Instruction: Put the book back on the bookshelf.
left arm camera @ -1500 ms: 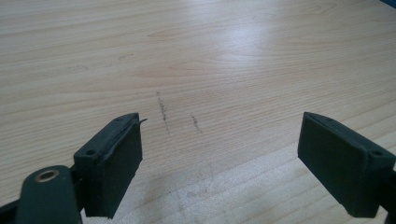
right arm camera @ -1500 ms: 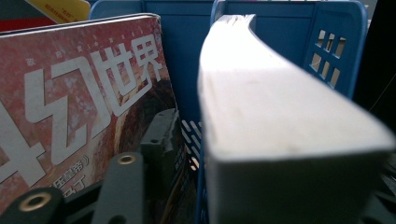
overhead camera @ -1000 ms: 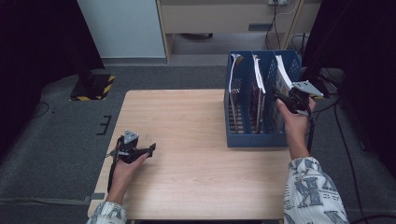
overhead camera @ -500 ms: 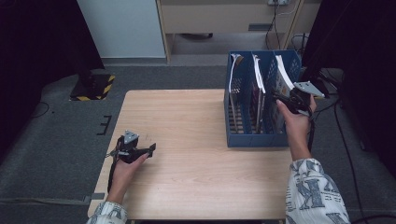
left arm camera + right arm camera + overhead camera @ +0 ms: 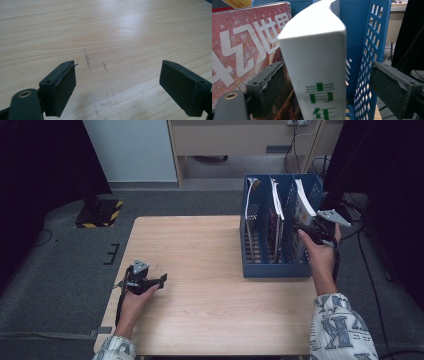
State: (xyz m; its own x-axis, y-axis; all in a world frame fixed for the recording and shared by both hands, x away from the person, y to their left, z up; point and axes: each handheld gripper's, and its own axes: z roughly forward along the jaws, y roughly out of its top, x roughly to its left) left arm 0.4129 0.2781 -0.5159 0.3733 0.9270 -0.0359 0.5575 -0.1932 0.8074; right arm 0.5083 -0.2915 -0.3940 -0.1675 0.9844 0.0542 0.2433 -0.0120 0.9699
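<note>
White patterned sleeves (image 5: 336, 327), black fingers (image 5: 268, 86)

The light wooden desk (image 5: 210, 245) carries a blue file rack (image 5: 280, 270) at its right side; faint pencil marks (image 5: 95, 62) are on the wood.

High view: fixed overhead, facing forward and down across the desk (image 5: 210, 270). Left gripper view: close, low over bare desk surface. Right gripper view: very close on the blue file rack (image 5: 372, 37) (also in high view).
</note>
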